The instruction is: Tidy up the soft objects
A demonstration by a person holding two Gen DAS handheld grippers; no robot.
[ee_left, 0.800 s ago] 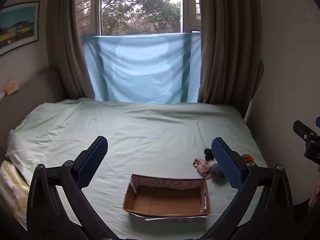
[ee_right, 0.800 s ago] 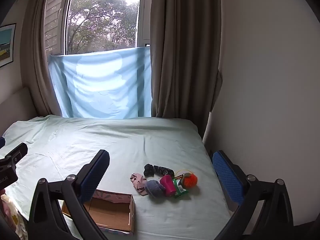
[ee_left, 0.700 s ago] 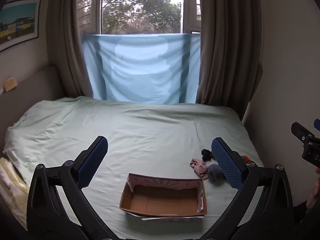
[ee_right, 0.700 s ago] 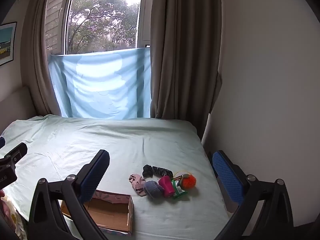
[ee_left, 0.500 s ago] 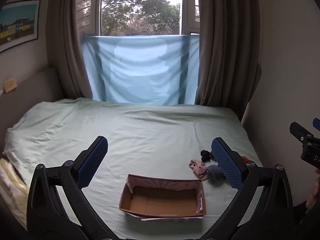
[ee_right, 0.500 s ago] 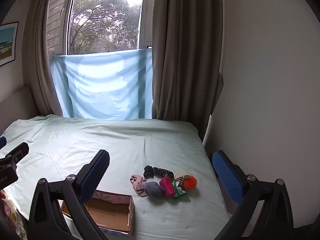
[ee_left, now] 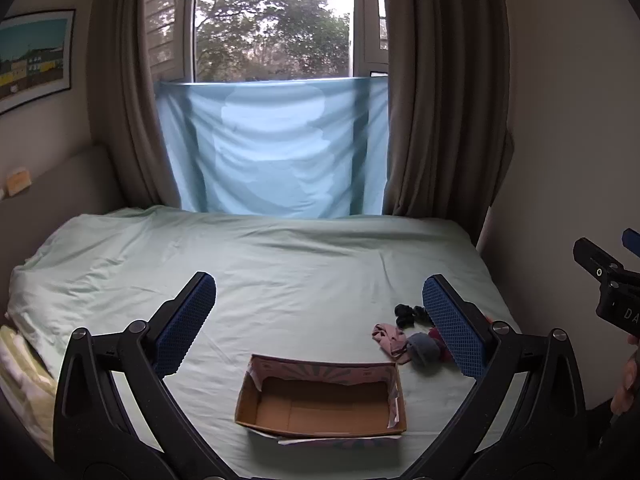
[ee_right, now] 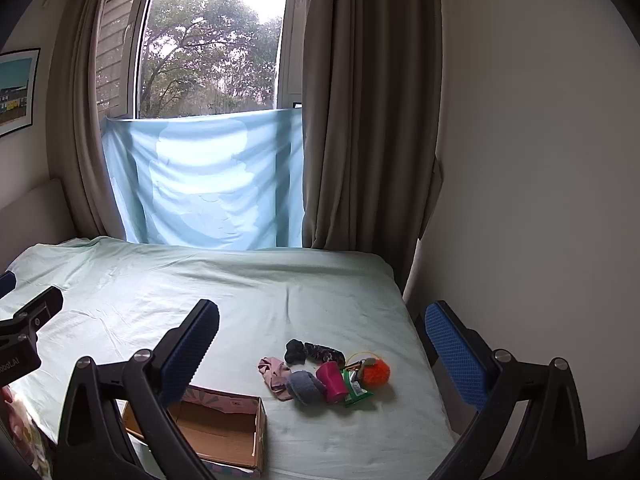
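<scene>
I've got both tongs up over the near edge of the bed (ee_left: 280, 272), tipped down a little, and both are released: the left gripper (ee_left: 316, 322) has its blue pads spread wide with nothing between them, and the right gripper (ee_right: 322, 354) is just as wide and just as bare. Out ahead of the left tongs, low and between the two fingers, sits the cardboard box (ee_left: 320, 400), open side up, brown floor showing, nothing in it. The soft things lie in a little heap to the right of that box, partly behind my left tongs' right-hand finger. From the right tongs the heap is plain, lying on the sheet between the fingers and nearer the right one: a pink crumpled cloth (ee_right: 274, 374) at its left edge, a grey-blue woolly bundle (ee_right: 306, 387) touching it, a dark scrunchy piece (ee_right: 314, 352) just behind, a magenta cup (ee_right: 332, 376) beside the grey bundle, a green packet (ee_right: 356, 390) next to the cup, and an orange fuzzy ball (ee_right: 376, 372) at the far right. The box shows at the lower left of the right tongs, partly behind the left-hand finger. No pad touches anything.
</scene>
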